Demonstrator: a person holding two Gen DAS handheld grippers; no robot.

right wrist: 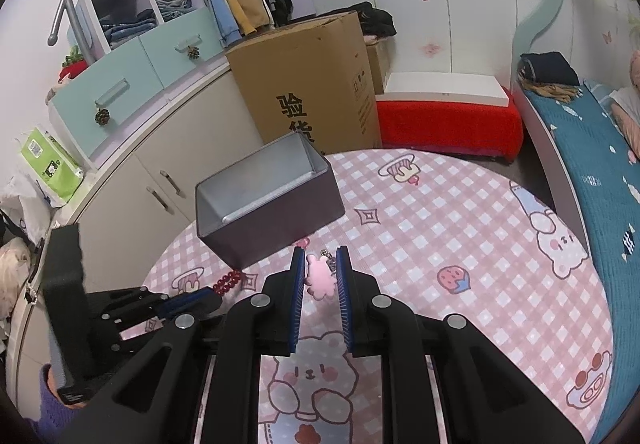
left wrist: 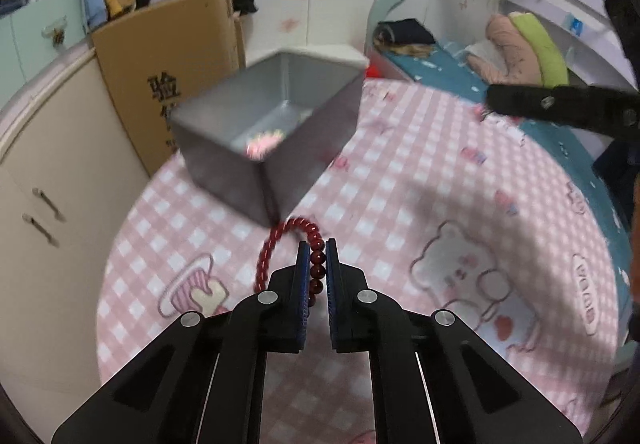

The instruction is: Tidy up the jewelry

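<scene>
Left gripper (left wrist: 319, 260): lower centre of frame, jaws clamped on a red bead bracelet (left wrist: 280, 244).
Right gripper (right wrist: 320, 272): jaws pinching a pink bunny charm (right wrist: 319, 276).
Grey box (left wrist: 264, 132): centre frame on the counter (left wrist: 420, 204), something pink and blurred inside.

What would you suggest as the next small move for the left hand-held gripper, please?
Probably carry the red bead bracelet, clamped in the left hand-held gripper, forward over the open grey box and release; the box sits just ahead.

red bead bracelet (left wrist: 292, 244), pink charm (right wrist: 319, 278), grey box (left wrist: 267, 132)
</scene>
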